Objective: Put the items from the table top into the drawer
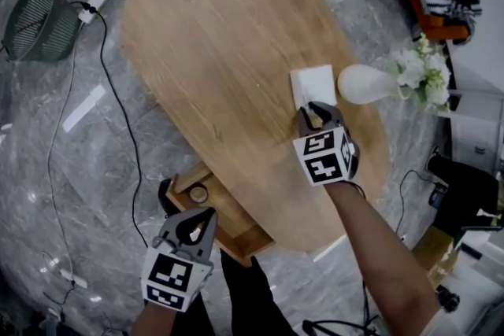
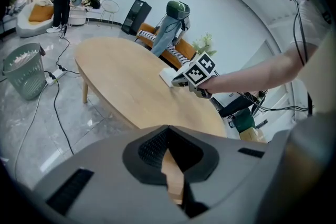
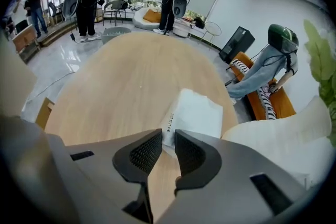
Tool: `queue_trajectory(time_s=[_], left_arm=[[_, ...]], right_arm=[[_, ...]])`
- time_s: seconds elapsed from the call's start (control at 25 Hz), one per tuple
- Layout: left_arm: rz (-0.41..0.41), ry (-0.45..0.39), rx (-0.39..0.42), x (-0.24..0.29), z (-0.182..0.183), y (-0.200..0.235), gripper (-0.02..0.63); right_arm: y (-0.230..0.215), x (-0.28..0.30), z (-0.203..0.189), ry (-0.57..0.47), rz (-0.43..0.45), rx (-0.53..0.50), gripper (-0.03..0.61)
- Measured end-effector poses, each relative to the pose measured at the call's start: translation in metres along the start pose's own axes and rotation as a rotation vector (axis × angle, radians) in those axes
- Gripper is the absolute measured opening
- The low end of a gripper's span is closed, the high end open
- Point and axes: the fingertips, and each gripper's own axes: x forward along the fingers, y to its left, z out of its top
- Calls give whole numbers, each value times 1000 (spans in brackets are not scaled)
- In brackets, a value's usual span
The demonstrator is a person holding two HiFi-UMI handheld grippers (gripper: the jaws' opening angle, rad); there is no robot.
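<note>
Oval wood bench (image 1: 220,51) fills the head view, w/ an open drawer (image 1: 236,228) sticking out from under its near edge. Right forearm (image 1: 378,248) reaches fwd across the near right part of the bench, wrist straight, marker cube facing up. White vase (image 1: 361,84) lies on its side at the right edge, just beside the white packet (image 1: 313,83). Packet lies flat on the bench top, near-square, long axis approx. away from the person; a line of small print runs along its left edge, too small to read. Right gripper (image 1: 318,112) points along that axis, jaws nearly together and pinching the packet's near corner. Left gripper (image 1: 197,218) hangs low over the drawer, tips aimed at the bench, jaws together at the tips, nothing held. Small round item (image 1: 198,193) sits inside the drawer.
</note>
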Motion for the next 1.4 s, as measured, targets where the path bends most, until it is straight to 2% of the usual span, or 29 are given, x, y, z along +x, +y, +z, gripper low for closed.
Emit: queue_trajectory(time_s=[0.24,0.8,1.4], left_arm=[[0,0,2,-5,-2,3,2],[-2,-3,23,-18,-16,-7,1],[-9,1,58,-32,-37,-30,2]], right_arm=[[-3,-8,1,-30,-18,53,51],[-3,-53,-12,-82,-33,83,44],[36,-104,-27,-137,21,87,41]])
